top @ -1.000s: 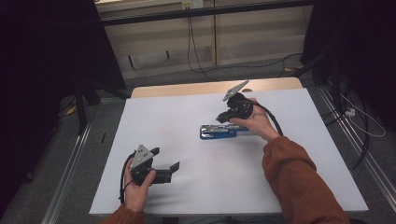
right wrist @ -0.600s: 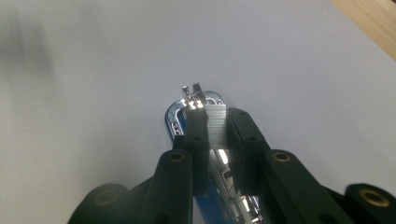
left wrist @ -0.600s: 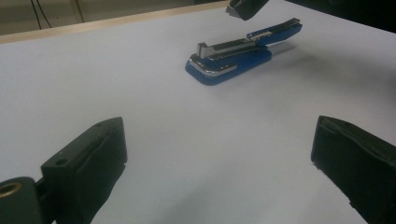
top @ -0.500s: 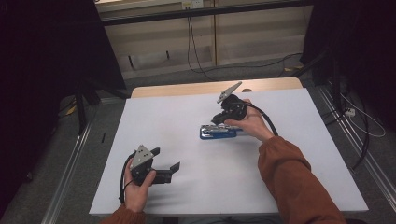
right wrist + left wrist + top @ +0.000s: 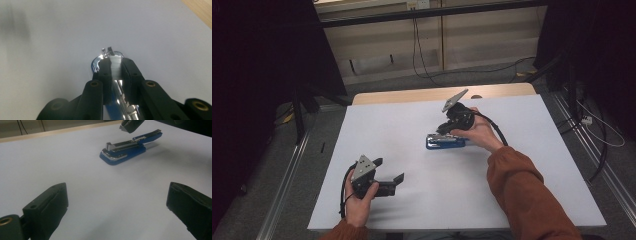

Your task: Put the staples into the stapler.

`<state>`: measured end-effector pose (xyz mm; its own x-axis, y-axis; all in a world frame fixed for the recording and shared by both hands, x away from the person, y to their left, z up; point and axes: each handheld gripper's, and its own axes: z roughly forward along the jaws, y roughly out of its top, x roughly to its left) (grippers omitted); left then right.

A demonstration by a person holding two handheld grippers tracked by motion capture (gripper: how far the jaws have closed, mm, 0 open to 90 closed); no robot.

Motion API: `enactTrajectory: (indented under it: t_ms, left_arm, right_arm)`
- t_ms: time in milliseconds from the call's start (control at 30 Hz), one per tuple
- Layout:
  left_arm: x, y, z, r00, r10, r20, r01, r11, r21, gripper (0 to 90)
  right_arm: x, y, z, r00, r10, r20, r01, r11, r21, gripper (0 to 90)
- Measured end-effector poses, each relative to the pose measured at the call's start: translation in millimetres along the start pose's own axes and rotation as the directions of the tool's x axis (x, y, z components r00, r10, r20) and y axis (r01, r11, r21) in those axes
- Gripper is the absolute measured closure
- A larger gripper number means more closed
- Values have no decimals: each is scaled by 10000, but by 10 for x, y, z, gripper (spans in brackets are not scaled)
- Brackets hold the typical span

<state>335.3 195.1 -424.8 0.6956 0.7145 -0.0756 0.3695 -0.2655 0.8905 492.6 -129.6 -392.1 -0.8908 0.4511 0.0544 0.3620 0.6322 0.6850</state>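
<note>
Left gripper [image 5: 388, 182] sat near the bench's [image 5: 532, 165] front-left corner, held in the person's left hand [image 5: 357, 200], fingers spread wide w/ nothing between them; in the left gripper view both fingers [image 5: 50, 202] stood far apart over bare white surface, pointing toward the stapler but well apart from it. So left side looked idle, no part in the work yet

Mid-bench, the blue stapler [image 5: 445, 142] lay flat on the white sheet, top arm swung up and open at the rear so the metal staple channel was exposed; in the left gripper view the stapler [image 5: 125, 151] showed the lid raised away from the base

Right gripper [image 5: 446, 128] was over the stapler, held in the right hand [image 5: 479, 132], orange sleeve [image 5: 522, 195] behind it. In the right gripper view its fingers [image 5: 105, 75] were nearly together, pinching a strip of staples [image 5: 116, 67] right above the open channel, chrome front end of the stapler [image 5: 98, 62] just past the tips

Judged progress: stapler already opened, staple strip picked up and brought to the channel – roughly past halfway. Couldn't tell if the strip was seated in the rail or just above it. Left to do, likely: drop strip fully in, let go, close the lid
</note>
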Motion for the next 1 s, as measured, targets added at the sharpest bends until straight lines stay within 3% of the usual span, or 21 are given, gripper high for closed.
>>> enactTrajectory:
  t_ms: [333, 1000]
  left_arm:
    - [0, 0, -1, 10000, -30, -5, 30, 10000, -67, 40]
    - [-15, 6, -7, 10000, 42, 62, -41, 10000, -73, 39]
  right_arm:
    - [12, 31, 47, 9996, -260, 101, 260, 9997, 39, 788]
    - [19, 65, 166, 9936, -1132, -32, 1131, 9908, 747, 789]
